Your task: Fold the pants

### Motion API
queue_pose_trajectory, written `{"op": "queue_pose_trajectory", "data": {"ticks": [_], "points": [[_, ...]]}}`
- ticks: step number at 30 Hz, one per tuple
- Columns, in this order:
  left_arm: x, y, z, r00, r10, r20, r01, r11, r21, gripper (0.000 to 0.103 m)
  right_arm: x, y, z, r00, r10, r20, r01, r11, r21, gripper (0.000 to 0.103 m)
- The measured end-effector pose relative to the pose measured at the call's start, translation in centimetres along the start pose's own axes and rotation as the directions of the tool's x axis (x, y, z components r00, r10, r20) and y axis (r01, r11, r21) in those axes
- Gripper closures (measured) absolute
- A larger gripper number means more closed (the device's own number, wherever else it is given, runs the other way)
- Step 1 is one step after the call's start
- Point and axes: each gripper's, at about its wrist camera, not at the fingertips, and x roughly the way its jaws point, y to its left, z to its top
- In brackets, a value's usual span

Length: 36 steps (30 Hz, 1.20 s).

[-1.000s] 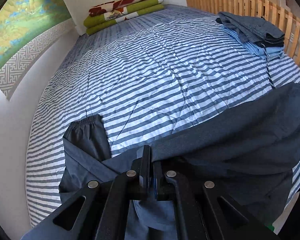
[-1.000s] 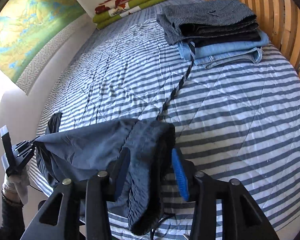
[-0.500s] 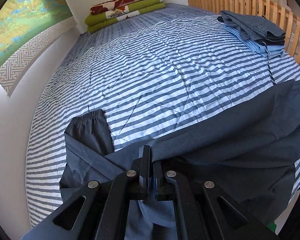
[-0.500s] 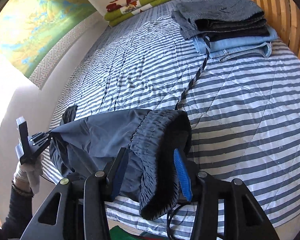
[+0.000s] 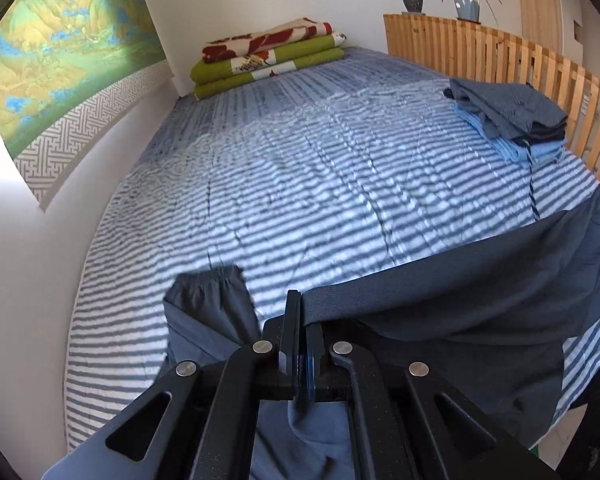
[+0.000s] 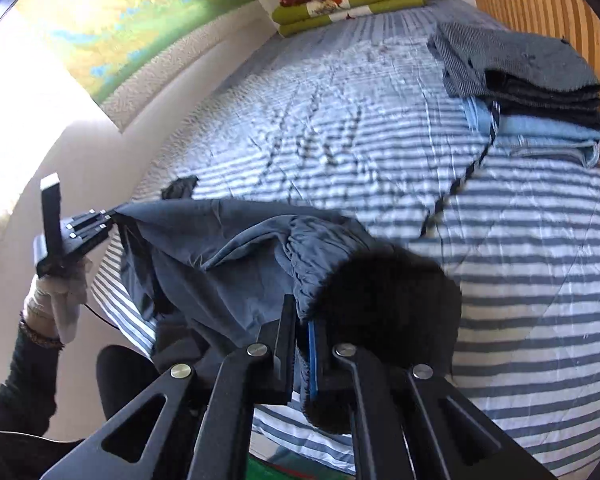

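Note:
Dark grey-blue pants (image 5: 460, 280) hang stretched between my two grippers above the near edge of the striped bed (image 5: 300, 184). My left gripper (image 5: 302, 300) is shut on a fold of the pant leg, and one leg cuff (image 5: 208, 292) rests on the bed just beyond it. The right wrist view shows the same gripper (image 6: 112, 216) at far left, held by a gloved hand (image 6: 56, 296). The jaws of my right gripper (image 6: 300, 316) are closing tight onto the gathered elastic waistband (image 6: 316, 256) of the pants (image 6: 228, 256), and the fabric is pinched between the pads.
A stack of folded trousers (image 5: 512, 116) (image 6: 532, 92) lies at the right by the wooden slatted rail (image 5: 540, 64), with a dark striped cord (image 6: 460, 184) trailing from it. Folded green and red blankets (image 5: 268, 60) sit at the far end. A wall runs along the left.
The right gripper's jaws, earlier wide around the waistband, have closed on it. Both grippers have risen and lifted the pants higher off the bed.

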Motion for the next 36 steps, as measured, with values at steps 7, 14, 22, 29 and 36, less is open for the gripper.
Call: {"op": "queue_pose_trajectory", "data": {"ticks": [7, 14, 22, 29, 36], "points": [[4.5, 1.3, 12.0, 0.995, 0.086, 0.042, -0.086, 0.996, -0.002, 0.102, -2.7, -0.9, 10.4, 0.978, -0.02, 0.208, 0.008, 0.998, 0.056, 0.099], [16.7, -0.7, 18.6, 0.981, 0.145, -0.128, -0.154, 0.986, -0.062, 0.081, 6.6, -5.3, 19.4, 0.946, -0.263, 0.188, 0.256, 0.965, 0.061, 0.093], [13.6, -0.6, 14.2, 0.992, 0.097, -0.084, -0.1, 0.994, -0.037, 0.06, 8.4, -10.2, 17.1, 0.972, -0.21, 0.105, 0.197, 0.973, 0.122, 0.077], [6.1, -2.2, 1.7, 0.991, -0.016, -0.131, 0.017, 1.0, 0.006, 0.05, 6.4, -12.2, 10.0, 0.98, -0.181, 0.081, 0.175, 0.982, 0.075, 0.072], [3.7, -8.3, -9.8, 0.951, -0.178, -0.251, 0.18, 0.984, -0.018, 0.042, 9.3, -12.6, 6.9, 0.979, -0.204, 0.001, 0.203, 0.976, 0.082, 0.071]]}}
